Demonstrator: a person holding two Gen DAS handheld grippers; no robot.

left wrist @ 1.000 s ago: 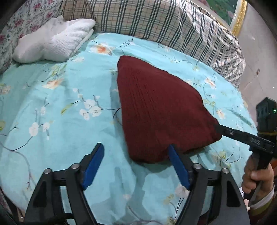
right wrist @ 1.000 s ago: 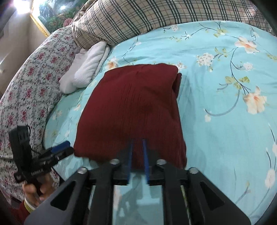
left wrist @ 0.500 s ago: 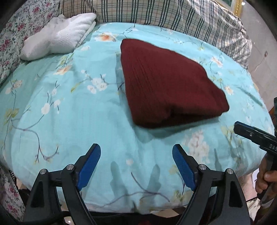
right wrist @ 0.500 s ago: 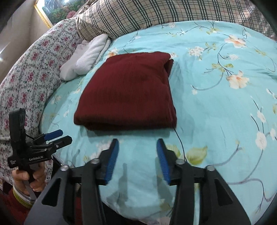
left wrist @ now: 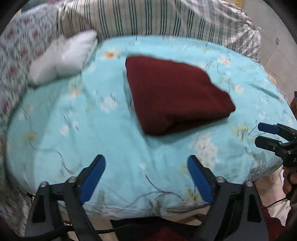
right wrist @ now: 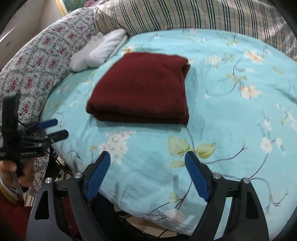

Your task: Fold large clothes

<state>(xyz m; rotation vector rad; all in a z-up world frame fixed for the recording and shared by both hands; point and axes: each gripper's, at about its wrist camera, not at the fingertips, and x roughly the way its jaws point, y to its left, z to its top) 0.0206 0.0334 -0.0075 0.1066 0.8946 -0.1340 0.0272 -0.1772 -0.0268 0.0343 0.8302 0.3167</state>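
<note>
- Both grippers have pulled back from the folded dark-red knitted garment [left wrist: 176,96] since a second ago, when the right gripper's blue pads were nearly together at its near edge and one left pad touched its corner; bare quilt now lies between the pads and the cloth in each wrist view.
- Left gripper [left wrist: 146,178]: its jaws have just been opening and stand wide apart with nothing between them, over the near edge of the turquoise floral quilt [left wrist: 74,133].
- Right gripper [right wrist: 147,176]: its jaws have just been opening from a narrow gap and now stand wide apart, empty.
- Garment's place: it lies flat as a neat rectangle on the quilt, unmoved, its thick fold facing the grippers.
- Beyond it, a white textured pillow [right wrist: 104,50] rests against a pink-flowered cushion [right wrist: 40,61] and a checked pillow [right wrist: 185,14].
- Left view is blurred.
</note>
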